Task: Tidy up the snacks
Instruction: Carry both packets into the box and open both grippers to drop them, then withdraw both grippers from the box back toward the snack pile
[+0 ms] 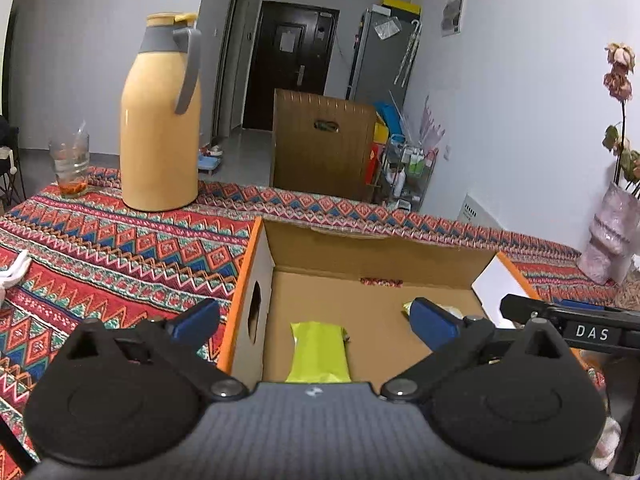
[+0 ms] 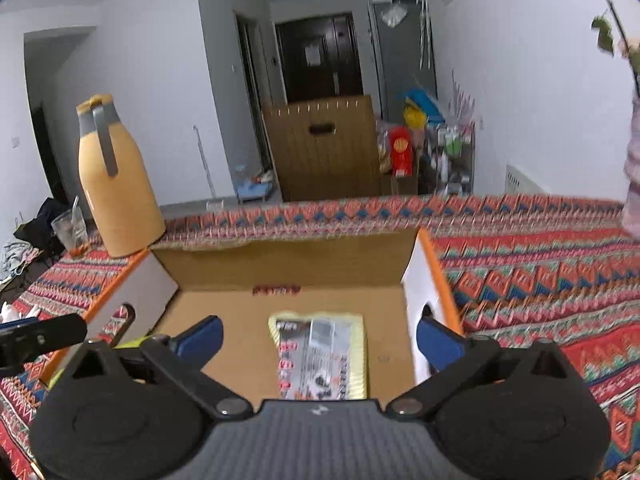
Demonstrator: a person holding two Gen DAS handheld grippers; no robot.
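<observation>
An open cardboard box [image 1: 372,252] with orange edges stands on the patterned tablecloth. A lime-green snack packet [image 1: 318,354] lies flat on its floor at the near left. My left gripper [image 1: 314,322] hangs open above that packet, touching nothing. In the right wrist view the same box [image 2: 280,258] holds a yellow packet with a grey printed label [image 2: 318,356]. My right gripper [image 2: 318,342] stands open over it, its blue pads [image 2: 438,342] well apart from the packet. The right gripper's black finger shows at the box's right side in the left wrist view.
A tall yellow thermos jug [image 1: 160,120] and a glass jar [image 1: 71,166] stand at the table's far left. A pink-wrapped vase of dried flowers [image 1: 610,236] stands at the far right. Beyond the table are a large brown carton [image 1: 322,146] and a dark door.
</observation>
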